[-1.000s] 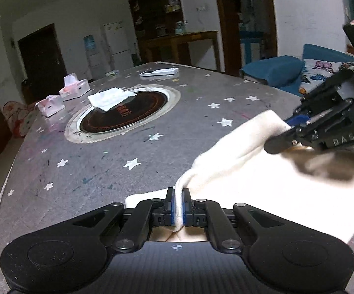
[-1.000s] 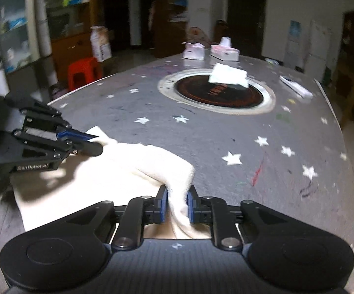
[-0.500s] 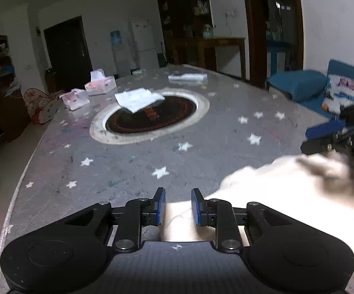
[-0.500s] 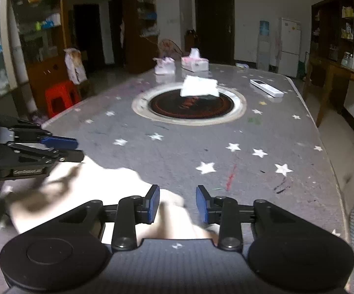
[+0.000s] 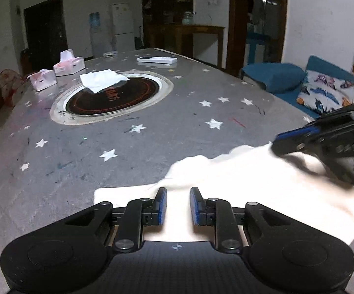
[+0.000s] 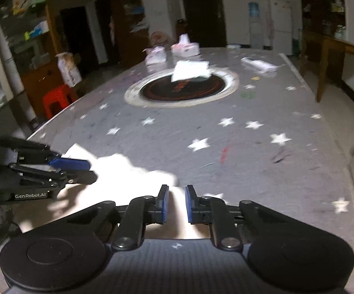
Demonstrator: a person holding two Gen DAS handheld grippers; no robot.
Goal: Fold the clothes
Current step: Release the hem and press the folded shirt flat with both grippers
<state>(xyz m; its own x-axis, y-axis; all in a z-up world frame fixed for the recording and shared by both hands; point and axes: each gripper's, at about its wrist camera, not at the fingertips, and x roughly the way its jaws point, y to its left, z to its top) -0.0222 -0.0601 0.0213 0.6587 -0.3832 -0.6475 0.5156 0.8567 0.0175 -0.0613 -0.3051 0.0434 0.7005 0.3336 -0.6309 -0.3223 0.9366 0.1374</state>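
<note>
Both grippers released the soft cream garment (image 5: pixel 250 183).

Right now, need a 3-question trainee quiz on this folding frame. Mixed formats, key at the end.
1. True or false: the left gripper is clamped on the cloth.
2. Multiple choice: what lies partly over the round cooktop set in the table? A) a remote B) a white tissue C) a pink box
3. Fill in: the right gripper has its fingers ____ above the cloth.

Key:
1. False. Its fingers stand apart, with the cloth lying between and below them.
2. B. The tissue overlaps the cooktop's far rim; the remote and two pink boxes sit farther back.
3. open
</note>
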